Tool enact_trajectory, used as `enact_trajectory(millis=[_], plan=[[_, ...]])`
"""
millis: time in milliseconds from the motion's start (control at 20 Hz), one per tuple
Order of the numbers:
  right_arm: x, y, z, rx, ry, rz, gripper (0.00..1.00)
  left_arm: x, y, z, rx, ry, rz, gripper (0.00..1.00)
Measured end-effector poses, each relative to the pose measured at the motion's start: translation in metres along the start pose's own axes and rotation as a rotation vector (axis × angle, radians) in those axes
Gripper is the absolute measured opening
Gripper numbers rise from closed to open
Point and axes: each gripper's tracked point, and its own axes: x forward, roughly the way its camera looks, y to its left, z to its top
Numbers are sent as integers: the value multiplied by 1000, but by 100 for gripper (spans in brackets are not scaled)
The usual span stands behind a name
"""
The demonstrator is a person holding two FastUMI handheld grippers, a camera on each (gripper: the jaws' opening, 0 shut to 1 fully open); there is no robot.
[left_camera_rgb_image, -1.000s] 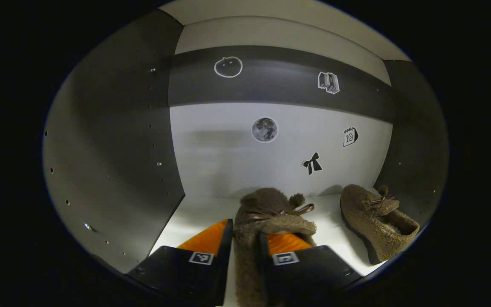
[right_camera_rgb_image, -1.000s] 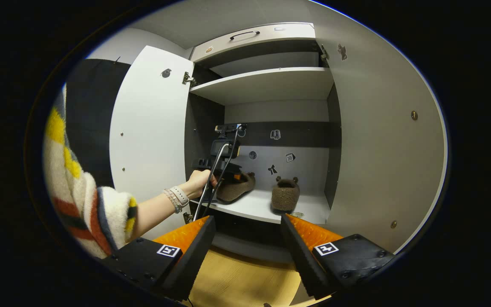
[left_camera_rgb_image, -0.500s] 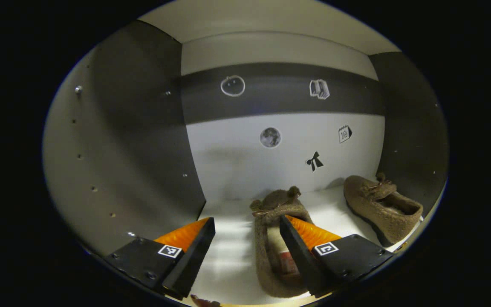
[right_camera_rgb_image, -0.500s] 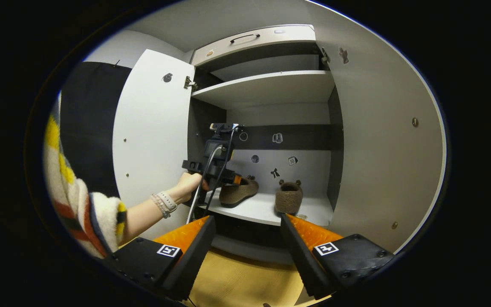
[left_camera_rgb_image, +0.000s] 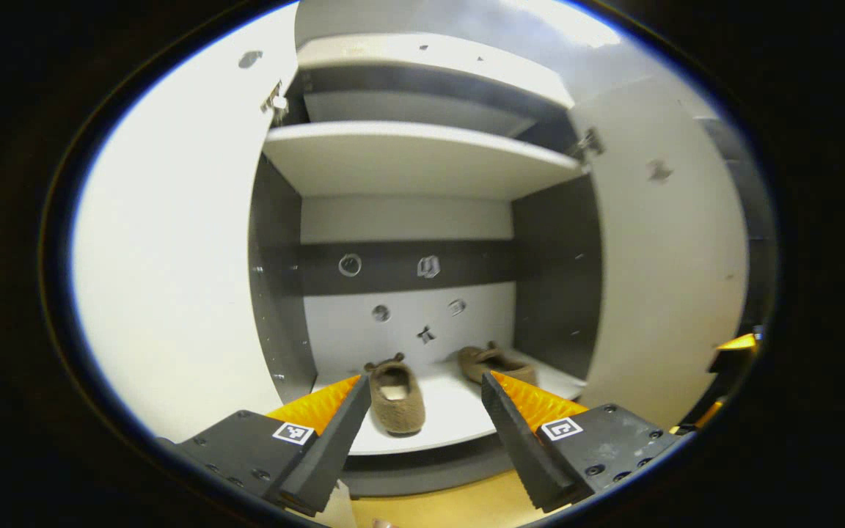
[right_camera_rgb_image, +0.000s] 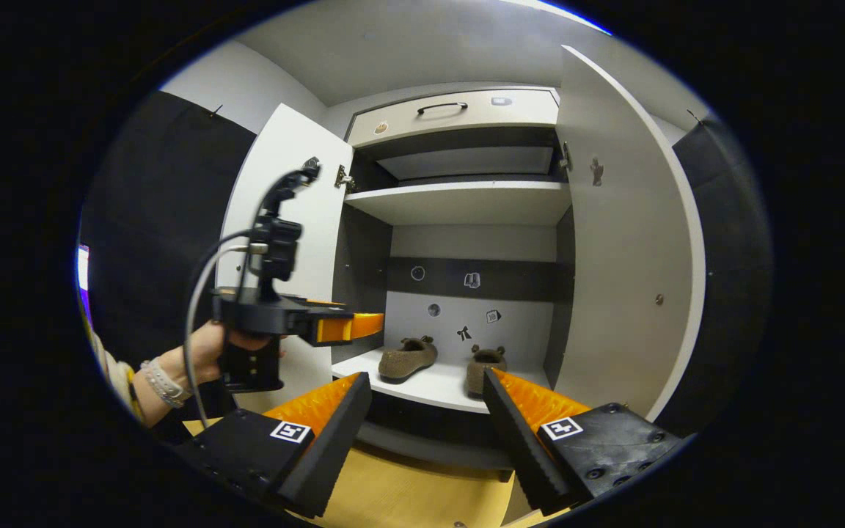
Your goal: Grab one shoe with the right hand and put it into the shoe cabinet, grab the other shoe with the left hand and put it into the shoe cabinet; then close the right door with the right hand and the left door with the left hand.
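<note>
Inside the shoe cabinet (right_camera_rgb_image: 466, 202), both brown fuzzy shoes rest on the white shelf (left_camera_rgb_image: 452, 418) while my two grippers hang in front of it with nothing in them. From my left gripper (left_camera_rgb_image: 419, 433), whose fingers stand wide apart, the left shoe (left_camera_rgb_image: 395, 396) lies at about 12 o'clock, heel toward me, toe with its small pom-poms toward the back panel. The right shoe (left_camera_rgb_image: 494, 361) sits at about 1 o'clock, near its mate but apart from it, angled across the shelf. Small stickers (left_camera_rgb_image: 426, 266) dot the dark band and pale panel behind them.

My right gripper (right_camera_rgb_image: 426, 433) is likewise spread open, with bare yellow wooden floor (right_camera_rgb_image: 422, 491) below it. In the right gripper view the shoes appear at 12 o'clock on the shelf, one (right_camera_rgb_image: 408, 357) turned sideways, the other (right_camera_rgb_image: 483, 367) heel-on. At 9 o'clock my left hand (right_camera_rgb_image: 206, 352), a bracelet at the wrist, grips the left gripper's handle, its fingers pointing toward the cabinet opening.

Both doors stand open: the left door (right_camera_rgb_image: 283, 242) at 10 o'clock, the right door (right_camera_rgb_image: 620, 279) at 2 o'clock. A drawer with a dark handle (right_camera_rgb_image: 441, 108) tops the cabinet.
</note>
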Motion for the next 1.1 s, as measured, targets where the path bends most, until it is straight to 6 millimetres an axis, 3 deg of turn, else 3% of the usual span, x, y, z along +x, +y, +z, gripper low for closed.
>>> enact_trajectory(millis=[150,250,350,450,500,650,800,950,1100], plan=[[-24,-12,15,-18,-13,-57,98,-71,-6,21,-15,-81,-14,97],[-44,-29,19,-22,-12,-114,98,-108,-1,27,9,-124,-8,96],[-64,-59,19,-20,-1,-196,98,-133,10,34,25,-137,24,96],[-89,-104,21,-42,9,-306,98,-154,15,37,18,-140,37,95],[-98,-124,24,-52,4,-355,94,-162,16,38,10,-140,36,96],[-108,-169,28,-49,-18,-416,98,-176,15,42,-24,-146,25,96],[-101,-205,23,-31,-10,-408,98,-182,8,47,-47,-156,12,96],[-80,-223,14,-5,7,-345,98,-184,6,47,-70,-153,31,96],[-60,-223,9,45,13,-256,98,-185,9,46,-89,-151,88,95]])
